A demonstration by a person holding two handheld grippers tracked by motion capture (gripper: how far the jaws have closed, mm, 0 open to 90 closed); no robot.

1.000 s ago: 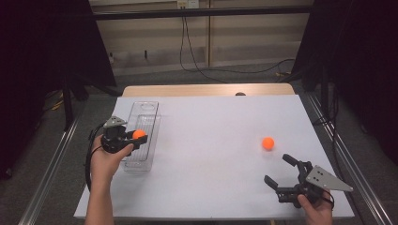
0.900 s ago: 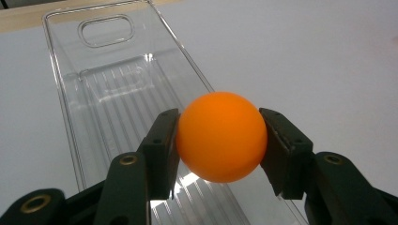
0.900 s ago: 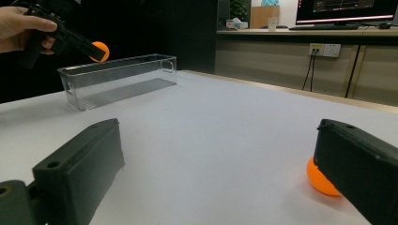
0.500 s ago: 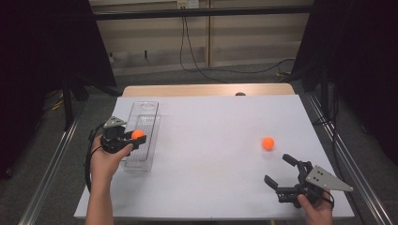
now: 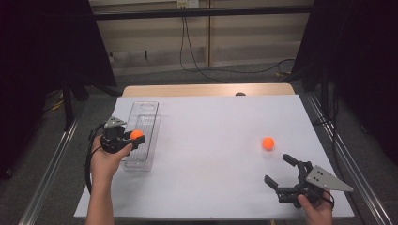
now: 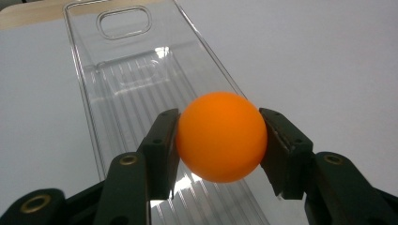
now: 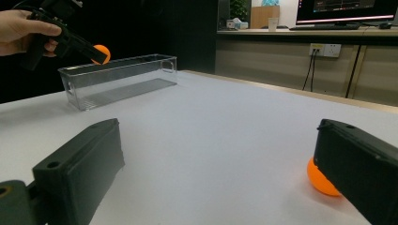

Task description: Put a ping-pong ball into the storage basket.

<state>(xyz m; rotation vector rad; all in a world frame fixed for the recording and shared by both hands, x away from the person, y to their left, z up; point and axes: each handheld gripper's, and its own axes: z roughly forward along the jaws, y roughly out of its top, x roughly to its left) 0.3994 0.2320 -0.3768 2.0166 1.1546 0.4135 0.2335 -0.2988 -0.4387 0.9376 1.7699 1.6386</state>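
While nothing has shifted since a second ago, the left claw [image 5: 133,137] grips 1 orange ball [image 6: 220,136] above the clear tray [image 5: 151,118], release pending; the right claw [image 5: 282,170] waits open.

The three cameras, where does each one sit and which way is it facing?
High view: above the person's side, looking forward and down on the white table; both forearms enter from below.
Left gripper view: rides the left hand-held gripper, looking down into the clear tray past the clamped orange ball.
Right gripper view: rides the open right hand-held gripper, low, looking across the table.
Shared: tray and held ball appear in all three.
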